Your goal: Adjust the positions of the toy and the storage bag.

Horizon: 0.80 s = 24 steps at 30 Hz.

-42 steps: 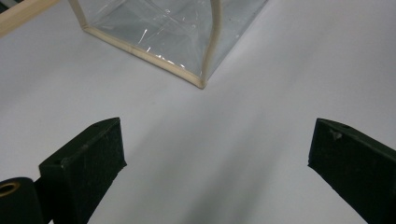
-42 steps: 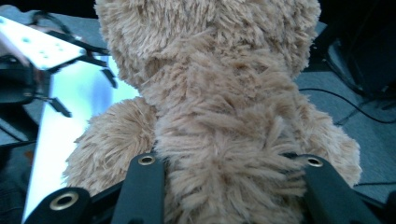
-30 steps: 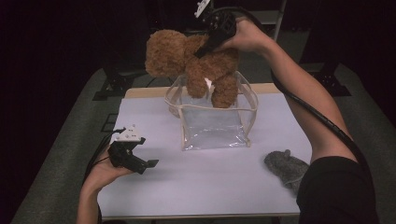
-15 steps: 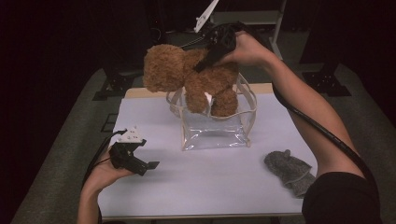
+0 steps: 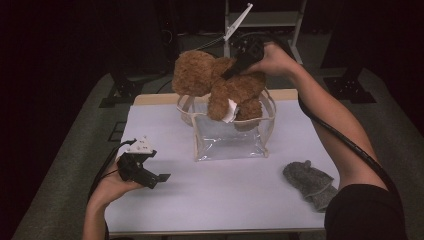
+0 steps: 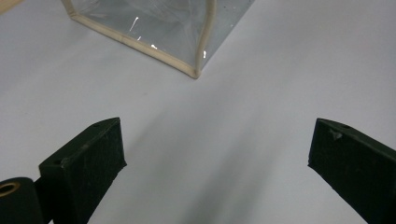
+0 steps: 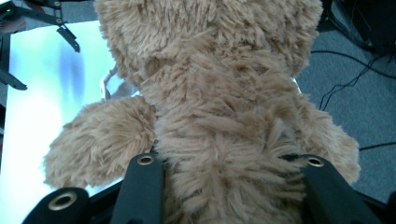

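Observation:
A brown teddy bear [image 5: 220,85] hangs over the mouth of a clear plastic bag [image 5: 227,135] with cream trim, its legs dipping between the bag's handles. My right gripper [image 5: 235,70] is shut on the bear's body; in the right gripper view both black jaws press into the bear's fur [image 7: 224,116]. My left gripper [image 5: 159,179] rests low over the white table at the front left, open with nothing between its fingers [image 6: 88,163]. A corner of the bag [image 6: 187,42] lies ahead of it.
A grey knitted sock-like item [image 5: 310,182] lies on the white tabletop [image 5: 225,200] at the front right. A cable trails from the right gripper along the person's forearm. Dark floor and stands surround the table; a metal rack [image 5: 265,20] stands behind.
The right gripper has lowered the bear toward the bag's opening, so its legs now sit between the handles. The left gripper has stayed where it was.

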{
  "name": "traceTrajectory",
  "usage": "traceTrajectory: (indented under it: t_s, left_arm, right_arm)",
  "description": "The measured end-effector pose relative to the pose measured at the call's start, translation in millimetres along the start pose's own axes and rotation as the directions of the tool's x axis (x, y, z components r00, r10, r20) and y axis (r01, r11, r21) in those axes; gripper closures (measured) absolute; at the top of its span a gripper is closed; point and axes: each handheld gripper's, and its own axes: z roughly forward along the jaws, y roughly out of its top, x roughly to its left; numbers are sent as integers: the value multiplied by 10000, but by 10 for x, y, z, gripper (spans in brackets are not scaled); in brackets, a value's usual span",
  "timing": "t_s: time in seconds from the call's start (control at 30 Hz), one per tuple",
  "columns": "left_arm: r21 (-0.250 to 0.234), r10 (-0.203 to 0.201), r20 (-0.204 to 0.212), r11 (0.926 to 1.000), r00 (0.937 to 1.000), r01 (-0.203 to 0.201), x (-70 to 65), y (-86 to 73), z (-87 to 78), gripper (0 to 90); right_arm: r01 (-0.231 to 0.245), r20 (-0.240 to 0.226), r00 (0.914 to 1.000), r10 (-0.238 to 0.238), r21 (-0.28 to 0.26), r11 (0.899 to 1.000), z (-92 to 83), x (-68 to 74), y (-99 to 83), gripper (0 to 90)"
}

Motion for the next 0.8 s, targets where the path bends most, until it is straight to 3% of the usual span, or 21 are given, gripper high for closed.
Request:
traceTrajectory:
  t_s: [0.23, 0.43, 0.8]
  left_arm:
    - [23, 0, -1, 10000, 10000, 0, -4, 0, 5, 29]
    - [101, 52, 37, 9999, 10000, -53, -6, -8, 9, 29]
    - [126, 29, 44, 9999, 10000, -30, -15, -16, 18, 29]
  right_arm:
    - [-428, 253, 9987, 434, -242, 9988, -82, -110, -108, 595]
    - [-394, 344, 9986, 401, -205, 9990, -102, -121, -137, 595]
    - [-41, -59, 10000, 44, 500, 9987, 195, 73, -280, 592]
